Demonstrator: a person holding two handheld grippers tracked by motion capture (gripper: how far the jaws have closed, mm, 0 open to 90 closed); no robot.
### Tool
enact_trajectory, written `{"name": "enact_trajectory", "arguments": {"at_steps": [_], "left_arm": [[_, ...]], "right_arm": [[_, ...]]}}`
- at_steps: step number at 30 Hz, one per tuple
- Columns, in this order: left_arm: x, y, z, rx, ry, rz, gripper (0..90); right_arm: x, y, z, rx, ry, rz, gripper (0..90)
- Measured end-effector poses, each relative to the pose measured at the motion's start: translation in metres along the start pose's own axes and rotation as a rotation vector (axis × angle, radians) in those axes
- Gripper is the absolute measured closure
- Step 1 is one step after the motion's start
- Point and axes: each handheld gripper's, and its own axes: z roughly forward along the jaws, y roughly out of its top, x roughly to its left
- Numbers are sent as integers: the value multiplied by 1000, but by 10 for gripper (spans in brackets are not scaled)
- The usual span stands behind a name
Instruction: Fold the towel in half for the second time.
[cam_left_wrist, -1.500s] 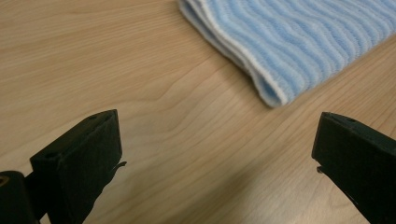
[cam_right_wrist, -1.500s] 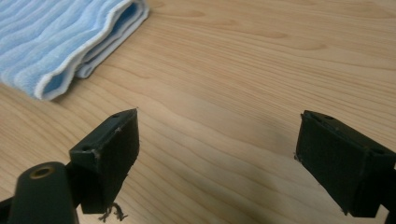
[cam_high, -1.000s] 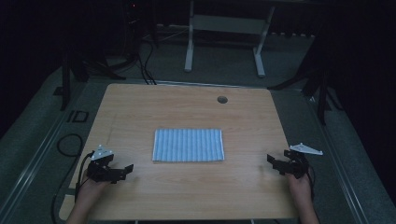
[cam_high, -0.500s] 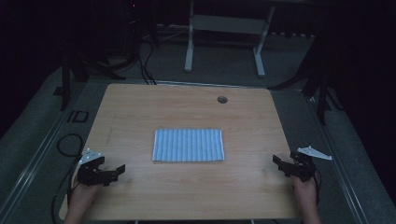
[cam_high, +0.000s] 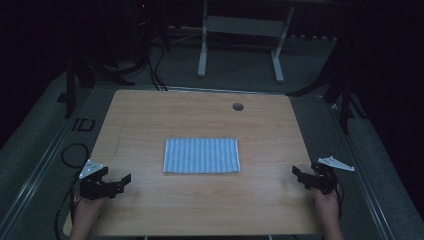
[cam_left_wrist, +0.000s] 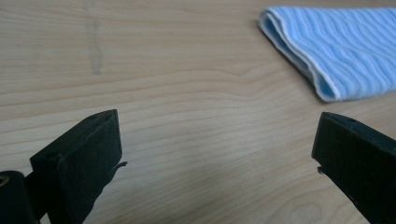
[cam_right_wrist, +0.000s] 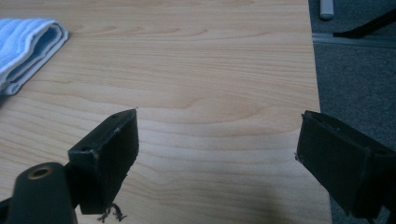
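A folded blue-and-white striped cloth lies flat in the middle of the wooden table. My left gripper rests near the table's front left corner, open and holding nothing, well left of the cloth. In the left gripper view the cloth's folded corner lies ahead at the upper right, past the wide-apart jaws. My right gripper stands open by the front right edge, apart from the cloth. The right gripper view has the cloth's end at its far left.
A round cable hole sits near the table's far edge. Grey carpet lies just past the table's right edge. A white table frame stands on the floor beyond, and a black cable loops on the floor at the left.
Both grippers have drawn back toward the table's front edge and outward, away from the cloth. The cloth has not moved.
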Motion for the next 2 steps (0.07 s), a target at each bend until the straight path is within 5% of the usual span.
{"name": "enact_trajectory", "arguments": {"at_steps": [2], "left_arm": [[2,0,-1,-7,4,-12,17]], "right_arm": [[-1,0,0,2,0,5,129]]}}
